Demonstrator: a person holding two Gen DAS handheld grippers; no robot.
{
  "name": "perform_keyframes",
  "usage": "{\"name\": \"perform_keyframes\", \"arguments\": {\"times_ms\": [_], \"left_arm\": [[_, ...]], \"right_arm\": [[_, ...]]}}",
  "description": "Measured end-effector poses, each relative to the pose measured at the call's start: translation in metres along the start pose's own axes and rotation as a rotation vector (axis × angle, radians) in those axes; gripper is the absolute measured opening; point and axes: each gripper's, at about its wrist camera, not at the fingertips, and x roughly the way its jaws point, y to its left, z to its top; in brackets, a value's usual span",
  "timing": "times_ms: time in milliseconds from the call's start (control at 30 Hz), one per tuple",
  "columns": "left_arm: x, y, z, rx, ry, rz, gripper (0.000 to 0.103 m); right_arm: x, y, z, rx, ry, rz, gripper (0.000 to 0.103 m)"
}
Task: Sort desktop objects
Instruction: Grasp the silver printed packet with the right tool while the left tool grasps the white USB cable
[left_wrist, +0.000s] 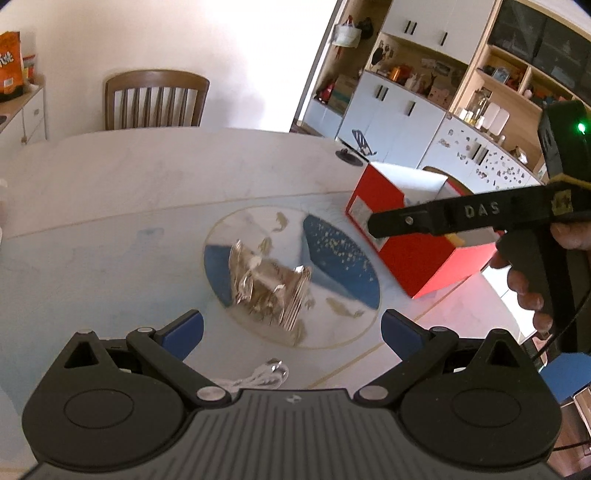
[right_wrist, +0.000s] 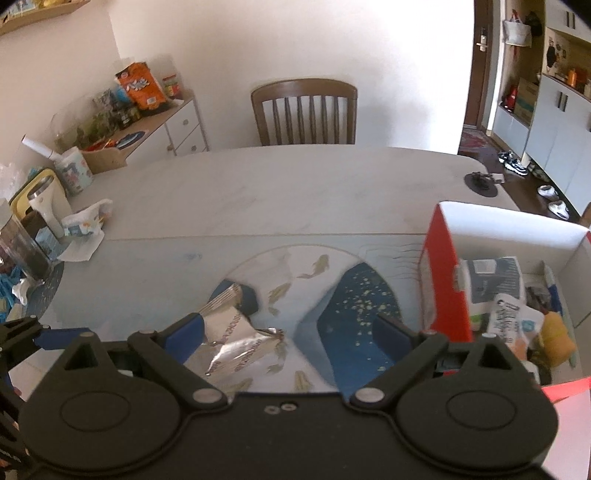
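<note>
The left hand-held gripper (left_wrist: 291, 330) has its blue-padded fingers spread wide and holds nothing; it hangs above the counter (left_wrist: 110, 192) with a crumpled silver foil wrapper (left_wrist: 267, 286) lying just beyond the gap between its fingers, not touching either pad. The right hand-held gripper (right_wrist: 288, 332) is likewise wide open and empty, and the same foil wrapper (right_wrist: 236, 332) lies just beside its left finger, partly hidden behind the blue pad, so contact cannot be told. The wrapper rests on a round picture of fish and blue water printed on the counter mat (left_wrist: 291, 273). A red box (left_wrist: 417, 254) with a white inside stands to the right of the wrapper, near it but apart. The left wrist view shows the right gripper from the side, black and marked DAS, reaching across in front of the red box with a person's hand (left_wrist: 528, 280) on its handle; it also shows a white cable (left_wrist: 258, 376) on the counter just in front of the left gripper's body. Only the right wrist view looks down into the red box (right_wrist: 443, 280), where packets, a blue pen and a yellow item lie together, and it alone shows cups, a flask and crumpled paper crowded at the counter's edge far to the left of the wrapper. A wooden chair (right_wrist: 303, 112) stands behind the counter.
</note>
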Motion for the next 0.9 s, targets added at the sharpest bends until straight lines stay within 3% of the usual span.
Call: {"name": "perform_keyframes", "arguments": {"times_ms": [367,500,900], "left_arm": [[0.022,0.005,-0.030,0.057,0.087,-0.006,0.103],[0.033,0.009,-0.038,0.075,0.098,0.040,0.103],[0.052,0.006,-0.050,-0.028,0.075,0.159,0.103]], "right_arm": [[0.034,0.025,-0.004,-0.058,0.062,0.036,0.097],[0.047,0.031,-0.006,-0.080,0.083,0.044,0.097],[0.085,0.049,-0.007,-0.170,0.127,0.072,0.097]]}}
